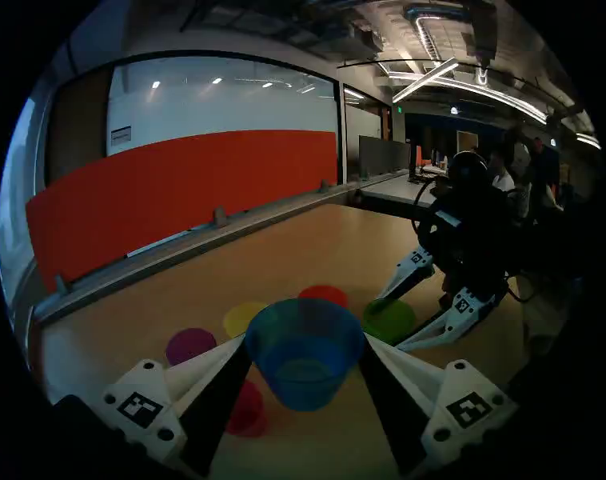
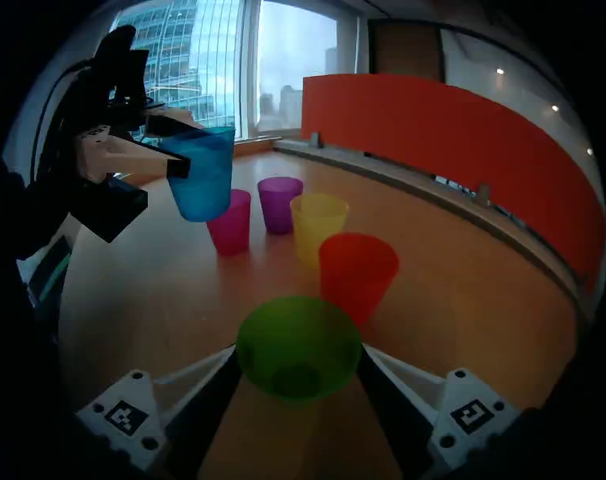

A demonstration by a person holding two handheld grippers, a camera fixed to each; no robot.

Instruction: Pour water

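My left gripper (image 1: 304,344) is shut on a blue cup (image 1: 304,364) with a little water in its bottom. The right gripper view shows that blue cup (image 2: 201,173) raised upright off the table, over a pink cup (image 2: 230,222), in the left gripper (image 2: 193,148). My right gripper (image 2: 299,352) is shut on a green cup (image 2: 298,346), held low near the table. From the left gripper view the right gripper (image 1: 389,322) and green cup (image 1: 388,318) sit to the right.
On the wooden table (image 2: 463,304) stand a red cup (image 2: 356,272), a yellow cup (image 2: 318,226) and a purple cup (image 2: 279,203) in a row. An orange partition (image 1: 183,192) runs along the table's far edge. People sit far behind.
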